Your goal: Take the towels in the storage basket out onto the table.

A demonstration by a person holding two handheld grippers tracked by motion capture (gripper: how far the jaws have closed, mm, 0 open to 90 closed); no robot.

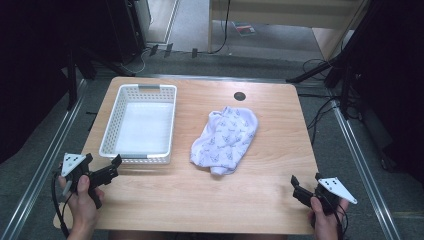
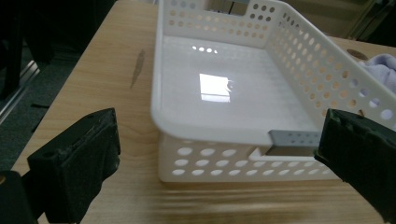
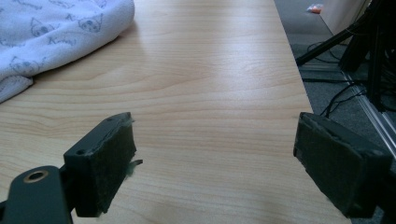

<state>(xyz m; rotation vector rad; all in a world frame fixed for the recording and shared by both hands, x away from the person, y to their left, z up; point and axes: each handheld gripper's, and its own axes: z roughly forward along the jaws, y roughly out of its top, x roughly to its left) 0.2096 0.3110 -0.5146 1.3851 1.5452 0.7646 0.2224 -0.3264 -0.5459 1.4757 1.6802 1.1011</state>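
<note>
A crumpled pale-blue cloth [image 1: 226,140] with a small cat print lies in the middle of the wooden table [image 1: 260,200]; its edge shows at the upper left of the right gripper view [image 3: 56,32]. A white perforated basket [image 1: 140,125] stands empty at the left. My left gripper [image 1: 103,165] hovers open at the table's front left, just short of the basket's near wall [image 2: 224,158]. My right gripper [image 1: 306,180] is open near the front right corner, with bare wood [image 3: 210,116] between its jaws.
A dark round hole [image 1: 240,96] sits near the table's far edge. Metal rails [image 1: 45,160] run along both sides of the table. Cables and dark stand legs [image 1: 330,70] lie on the floor beyond the right edge.
</note>
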